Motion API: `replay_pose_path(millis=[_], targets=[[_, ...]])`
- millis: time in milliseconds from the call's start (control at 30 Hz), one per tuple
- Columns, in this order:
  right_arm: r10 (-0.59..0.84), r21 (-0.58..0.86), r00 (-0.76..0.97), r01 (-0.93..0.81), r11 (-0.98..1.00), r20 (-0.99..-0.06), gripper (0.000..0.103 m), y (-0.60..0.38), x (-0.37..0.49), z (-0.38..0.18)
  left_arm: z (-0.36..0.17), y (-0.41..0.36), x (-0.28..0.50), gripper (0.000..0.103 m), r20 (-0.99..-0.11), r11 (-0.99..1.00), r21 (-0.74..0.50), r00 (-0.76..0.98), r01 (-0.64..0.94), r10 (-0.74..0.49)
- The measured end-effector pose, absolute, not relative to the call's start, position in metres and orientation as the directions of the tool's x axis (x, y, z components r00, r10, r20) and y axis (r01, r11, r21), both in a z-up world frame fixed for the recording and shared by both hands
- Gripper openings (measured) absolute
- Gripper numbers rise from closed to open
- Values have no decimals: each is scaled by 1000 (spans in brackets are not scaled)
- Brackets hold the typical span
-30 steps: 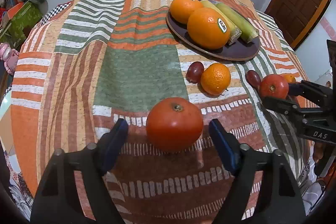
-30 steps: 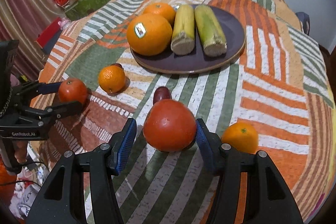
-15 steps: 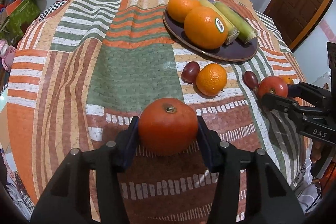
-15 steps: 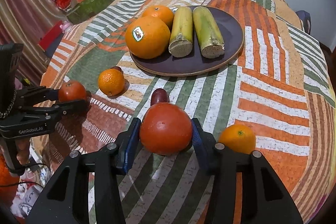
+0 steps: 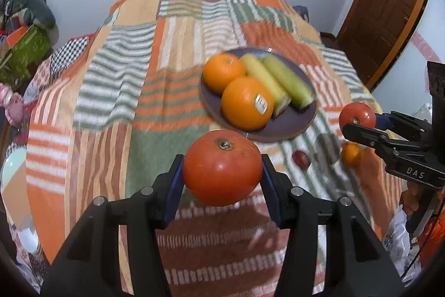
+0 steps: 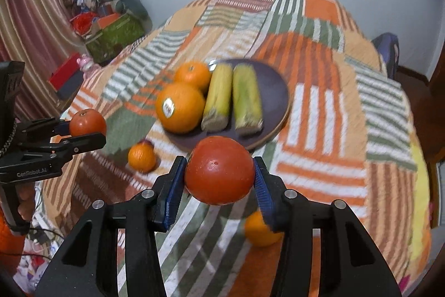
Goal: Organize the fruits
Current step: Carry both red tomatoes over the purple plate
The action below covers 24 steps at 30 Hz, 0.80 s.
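My left gripper (image 5: 222,171) is shut on a red tomato (image 5: 222,167) and holds it above the striped cloth, short of the brown plate (image 5: 294,127). My right gripper (image 6: 218,176) is shut on a second red tomato (image 6: 219,170), also lifted, in front of the plate (image 6: 275,91). The plate holds two oranges (image 6: 180,107) and two yellow-green corn pieces (image 6: 246,99). Each gripper shows in the other's view with its tomato, the right one (image 5: 357,116) and the left one (image 6: 87,122).
On the cloth lie a small mandarin (image 6: 141,157) with a dark plum behind it, another mandarin (image 6: 260,230) under my right gripper, and a plum (image 5: 301,158). A green box (image 6: 114,35) and clutter stand at the left, a wooden door (image 5: 386,4) at the right.
Both grippers have lifted their tomatoes off the cloth and risen; the view now looks farther across the table. The left gripper closed on its tomato over the last second.
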State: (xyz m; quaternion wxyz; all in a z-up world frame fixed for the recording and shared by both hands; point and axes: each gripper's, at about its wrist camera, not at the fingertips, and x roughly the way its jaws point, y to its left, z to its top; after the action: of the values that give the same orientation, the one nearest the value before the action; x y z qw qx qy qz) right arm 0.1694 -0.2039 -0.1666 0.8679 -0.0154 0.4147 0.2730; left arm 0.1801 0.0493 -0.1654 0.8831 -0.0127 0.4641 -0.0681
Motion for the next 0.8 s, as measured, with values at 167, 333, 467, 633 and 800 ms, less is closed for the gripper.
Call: replay_pose_path(millis=[167, 333, 467, 633, 800], targets=[[454, 179, 556, -478, 860, -696, 44, -212, 183, -151, -150, 35, 198, 52, -795, 987, -72, 590, 144, -144], [444, 159, 590, -471, 868, -675, 44, -219, 199, -142, -145, 22, 216, 52, -783, 982, -76, 599, 174, -167], [436, 142, 610, -469, 872, -662, 44, -223, 210, -138, -145, 8, 231, 52, -782, 977, -74, 597, 199, -181], [432, 131, 617, -471, 872, -657, 44, -226, 224, -141, -147, -7, 250, 52, -781, 972, -81, 591, 221, -199], [432, 135, 617, -467, 874, -658, 44, -227, 239, -145, -153, -21, 271, 52, -787, 969, -79, 583, 233, -205]])
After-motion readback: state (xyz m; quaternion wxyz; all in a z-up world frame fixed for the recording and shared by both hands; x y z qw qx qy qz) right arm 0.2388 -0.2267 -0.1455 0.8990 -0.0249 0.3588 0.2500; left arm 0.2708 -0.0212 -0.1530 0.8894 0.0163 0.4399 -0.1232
